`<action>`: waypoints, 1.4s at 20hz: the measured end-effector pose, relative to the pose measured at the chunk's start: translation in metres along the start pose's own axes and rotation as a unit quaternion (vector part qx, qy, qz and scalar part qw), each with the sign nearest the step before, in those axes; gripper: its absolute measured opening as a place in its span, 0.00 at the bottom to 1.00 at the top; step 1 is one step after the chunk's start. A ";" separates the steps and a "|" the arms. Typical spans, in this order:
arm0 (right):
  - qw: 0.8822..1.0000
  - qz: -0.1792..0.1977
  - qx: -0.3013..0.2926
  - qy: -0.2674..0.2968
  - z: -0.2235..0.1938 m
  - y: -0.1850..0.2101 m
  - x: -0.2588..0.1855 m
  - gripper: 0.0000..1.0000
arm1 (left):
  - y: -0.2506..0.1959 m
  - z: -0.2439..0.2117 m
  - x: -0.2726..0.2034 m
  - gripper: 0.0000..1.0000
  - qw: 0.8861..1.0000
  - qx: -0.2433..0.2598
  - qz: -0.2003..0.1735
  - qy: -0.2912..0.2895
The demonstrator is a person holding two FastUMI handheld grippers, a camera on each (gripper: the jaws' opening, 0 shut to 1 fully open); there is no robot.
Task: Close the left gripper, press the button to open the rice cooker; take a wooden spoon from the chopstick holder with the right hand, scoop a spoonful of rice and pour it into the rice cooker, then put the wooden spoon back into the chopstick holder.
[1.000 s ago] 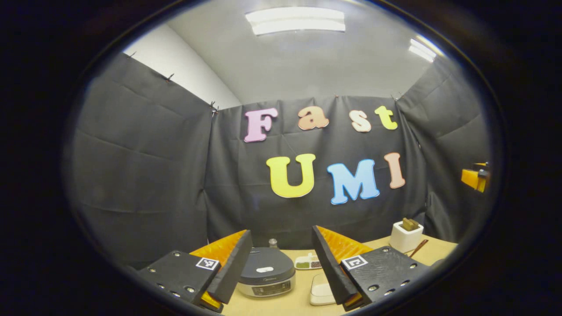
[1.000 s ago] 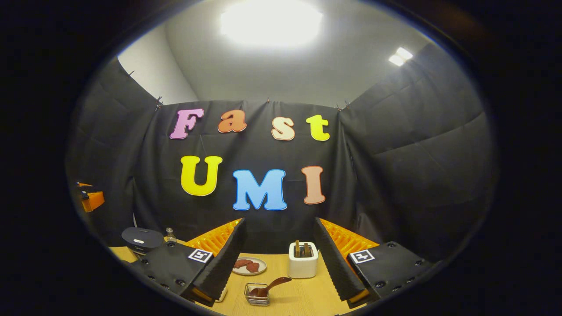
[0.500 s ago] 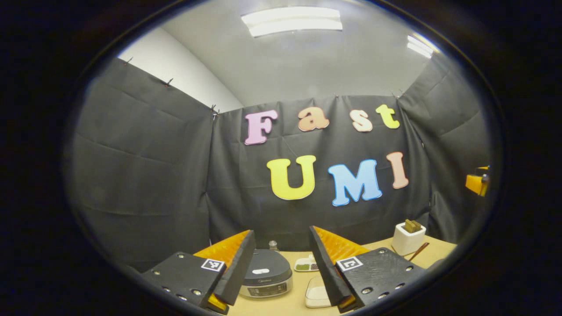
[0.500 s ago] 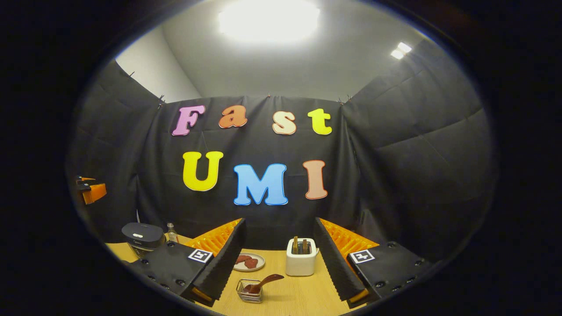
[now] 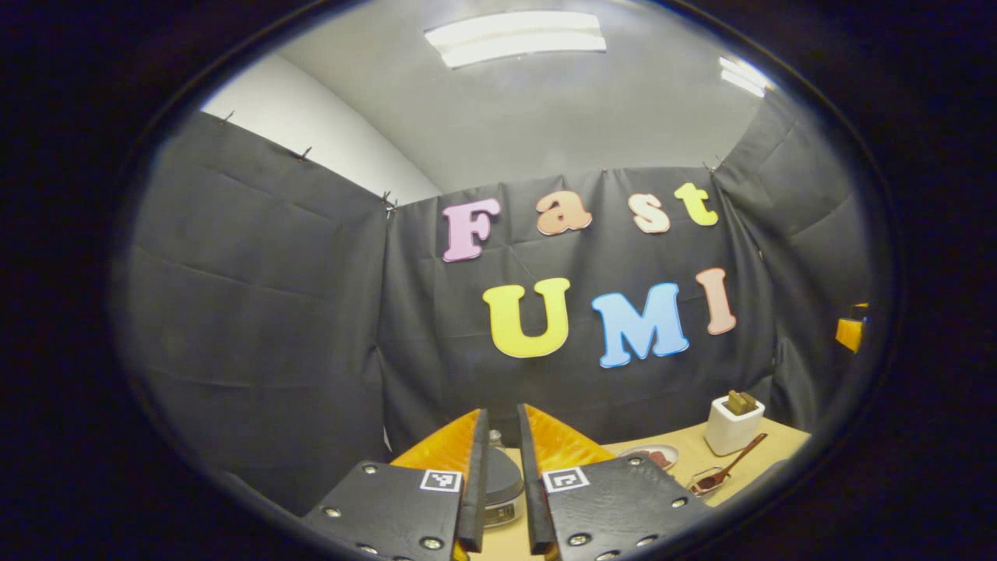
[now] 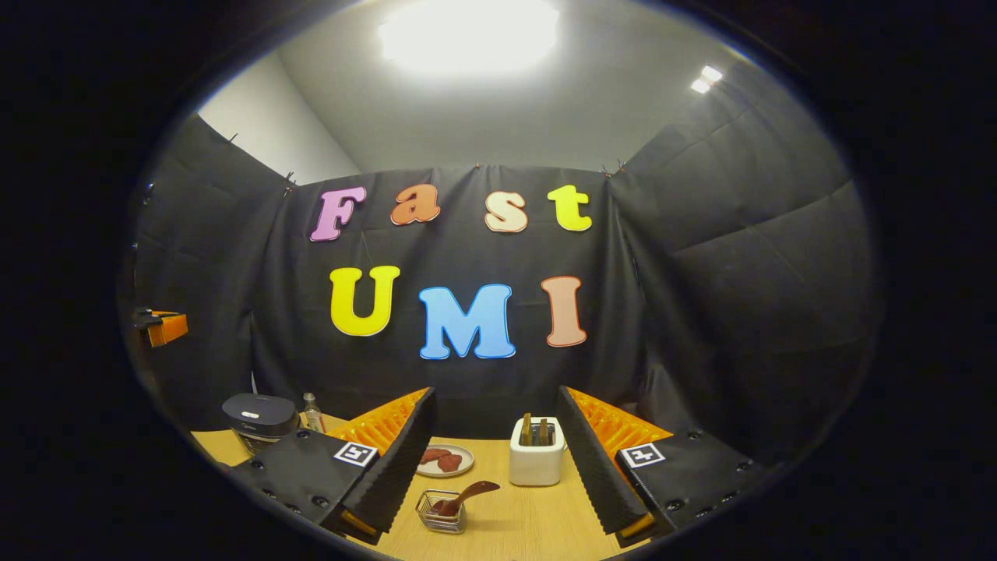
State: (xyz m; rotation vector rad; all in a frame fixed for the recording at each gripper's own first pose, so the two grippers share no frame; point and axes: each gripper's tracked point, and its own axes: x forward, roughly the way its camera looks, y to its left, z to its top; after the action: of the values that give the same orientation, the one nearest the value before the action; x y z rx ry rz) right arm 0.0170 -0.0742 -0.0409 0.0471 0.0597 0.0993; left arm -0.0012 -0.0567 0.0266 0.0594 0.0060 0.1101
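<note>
My left gripper (image 5: 501, 411) has its fingers drawn almost together, leaving only a narrow slit with nothing held. Through the slit I see the dark-lidded rice cooker (image 5: 502, 487), lid down, close ahead on the table. It also stands far left in the right gripper view (image 6: 259, 421). My right gripper (image 6: 495, 392) is open and empty above the table. Ahead of it is the white chopstick holder (image 6: 537, 461) with wooden handles (image 6: 526, 429) sticking up. The holder (image 5: 734, 425) is also at the right in the left gripper view.
A small clear container (image 6: 440, 513) holds a reddish-brown spoon (image 6: 471, 493), just in front of the holder. A plate (image 6: 442, 460) with red pieces lies behind it, and a small bottle (image 6: 311, 410) stands beside the cooker. The wooden table (image 6: 530, 530) ends at black cloth walls.
The left gripper's fingers closed from wide apart to a narrow slit, and its view swung left and nearer the cooker. The right gripper stayed open and rose slightly.
</note>
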 end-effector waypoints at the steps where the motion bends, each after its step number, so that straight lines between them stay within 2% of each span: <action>1: 1.000 -0.002 0.000 0.001 -0.001 0.000 0.000 0.97 | 0.002 -0.003 0.005 0.19 1.000 -0.001 0.000 0.002; 2: 1.000 -0.004 -0.001 0.002 -0.002 0.001 0.001 0.97 | 0.015 -0.007 0.012 0.19 1.000 0.001 0.008 0.004; 3: 1.000 -0.006 -0.002 0.004 -0.003 0.002 0.002 0.97 | 0.023 -0.013 0.020 0.11 1.000 -0.001 0.017 0.008; 4: 1.000 -0.009 -0.005 0.006 -0.004 0.004 0.002 0.97 | 0.025 -0.021 0.028 0.03 1.000 -0.008 0.010 0.015; 11: 0.999 -0.034 -0.024 0.005 -0.003 0.021 0.018 0.97 | 0.054 -0.060 0.094 0.04 0.999 -0.033 -0.020 0.035; 15: 0.999 -0.046 -0.023 0.009 -0.007 0.035 0.030 0.97 | 0.072 -0.096 0.128 0.05 0.997 -0.047 -0.021 0.058; 20: 0.998 -0.062 -0.027 0.010 -0.011 0.047 0.045 0.98 | 0.076 -0.157 0.165 0.04 0.991 -0.073 -0.037 0.104; 28: 0.996 -0.074 -0.035 0.032 -0.028 0.063 0.065 0.98 | 0.070 -0.266 0.203 0.04 0.979 -0.066 -0.050 0.185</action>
State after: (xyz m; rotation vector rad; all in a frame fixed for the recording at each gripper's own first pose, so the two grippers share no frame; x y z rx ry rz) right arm 0.0741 -0.0038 -0.0694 -0.0314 0.1237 -0.0443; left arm 0.1903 0.0505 -0.2351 -0.0941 0.3727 0.0188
